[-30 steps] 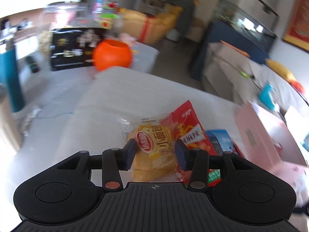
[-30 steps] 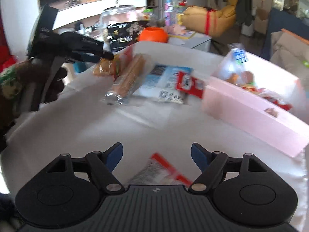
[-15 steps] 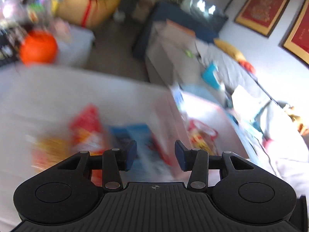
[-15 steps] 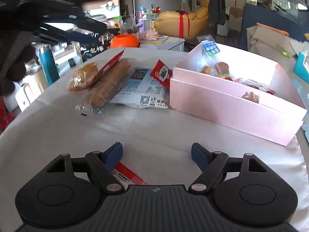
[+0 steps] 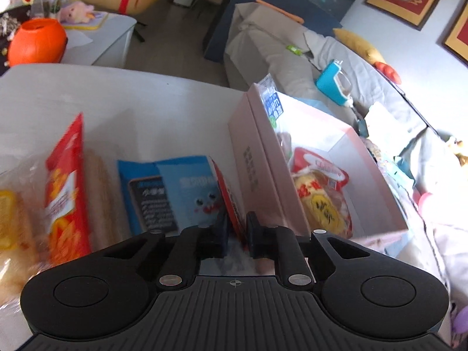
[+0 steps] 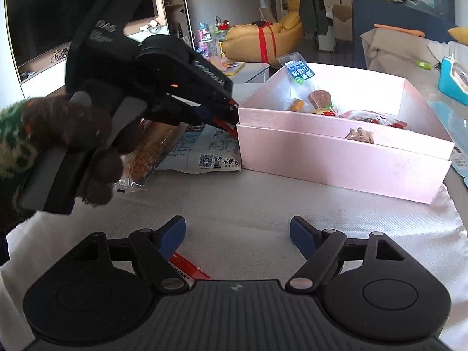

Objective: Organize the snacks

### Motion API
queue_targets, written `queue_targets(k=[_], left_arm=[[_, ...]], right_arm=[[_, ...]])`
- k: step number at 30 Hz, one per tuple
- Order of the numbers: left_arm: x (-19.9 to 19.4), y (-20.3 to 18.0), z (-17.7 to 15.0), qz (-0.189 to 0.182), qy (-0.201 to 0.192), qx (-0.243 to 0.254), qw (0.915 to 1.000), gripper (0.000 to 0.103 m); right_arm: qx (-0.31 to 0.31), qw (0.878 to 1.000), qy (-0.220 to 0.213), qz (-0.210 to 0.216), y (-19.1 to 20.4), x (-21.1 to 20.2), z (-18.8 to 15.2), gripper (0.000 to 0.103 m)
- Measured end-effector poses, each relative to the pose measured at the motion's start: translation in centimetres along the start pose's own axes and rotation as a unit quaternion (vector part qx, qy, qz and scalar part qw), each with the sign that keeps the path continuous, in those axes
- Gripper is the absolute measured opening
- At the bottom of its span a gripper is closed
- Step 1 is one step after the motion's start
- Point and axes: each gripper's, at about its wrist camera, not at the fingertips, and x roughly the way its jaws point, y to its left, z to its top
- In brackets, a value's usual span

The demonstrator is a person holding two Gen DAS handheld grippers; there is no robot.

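My left tongs [image 5: 236, 228] are pinching a small red snack packet [image 5: 225, 193] by its edge, right up against the near left corner of the pink box [image 5: 251, 158]. From the right wrist view you can see them [image 6: 231, 114] nosing in at that corner, with my gloved left hand [image 6: 73, 140] wrapped round the handle. The red packet sits on top of a blue packet [image 5: 181, 193] that lies flat on the table [image 6: 234, 204], touching the box wall. Left of that there's a long biscuit pack [image 5: 99, 187], a bigger red bag [image 5: 65, 187] and a yellow bread bag [image 5: 11, 210], all a bit blurry. The pink box already has a few snacks inside [image 6: 321, 102].

My right tongs [image 6: 237, 235] are spread wide with nothing between the pads, sitting low over the white cloth at the near side of the table. Another red wrapper [image 6: 187, 267] pokes out just under the left finger.
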Motion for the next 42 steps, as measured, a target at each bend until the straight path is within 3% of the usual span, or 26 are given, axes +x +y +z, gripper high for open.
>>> queue_targets(k=[6,15,17,21,26,31,36,39,42], left_arm=[[-4.5,-0.3,-3.7,-0.012,-0.005,0.02,0.9997,0.015],[-10.6,1.3,-9.4,-0.032,-0.013,-0.02,0.9992,0.018],[-11.7,1.8,-10.2,-0.023,-0.008,-0.024,0.9994,0.02],[-14.5,2.7,-11.3,0.015,-0.037,-0.02,0.999,0.02],[-17.2,5.1,-11.4,0.05,-0.077,-0.053,0.9943,0.02],[-17.0,5.8,-11.6,0.055,-0.07,-0.066,0.9939,0.02],[-16.7,5.3,-12.3,0.05,-0.058,-0.053,0.9957,0.02],[-16.3,4.5,-12.5,0.041,-0.046,-0.039,0.9973,0.02],[-15.5,2.4,-12.6,0.023,-0.03,-0.005,0.9993,0.02]], right_arm=[[0.001,1.0,0.0,-0.001,0.1,0.0,0.0,0.079],[-0.014,1.0,-0.004,0.017,0.6,-0.4,0.1,0.079],[-0.019,0.999,0.006,0.034,1.1,-0.3,0.5,0.079],[-0.009,0.997,0.015,0.072,2.2,-0.6,2.0,0.079],[-0.096,0.993,0.025,0.064,6.3,0.7,3.3,0.082],[-0.074,0.992,0.064,0.075,8.0,4.5,4.6,0.082],[-0.125,0.989,0.076,0.031,8.2,5.6,4.3,0.078],[-0.124,0.99,0.073,0.008,6.1,4.2,3.9,0.071],[-0.122,0.99,0.068,-0.024,4.0,2.6,3.3,0.072]])
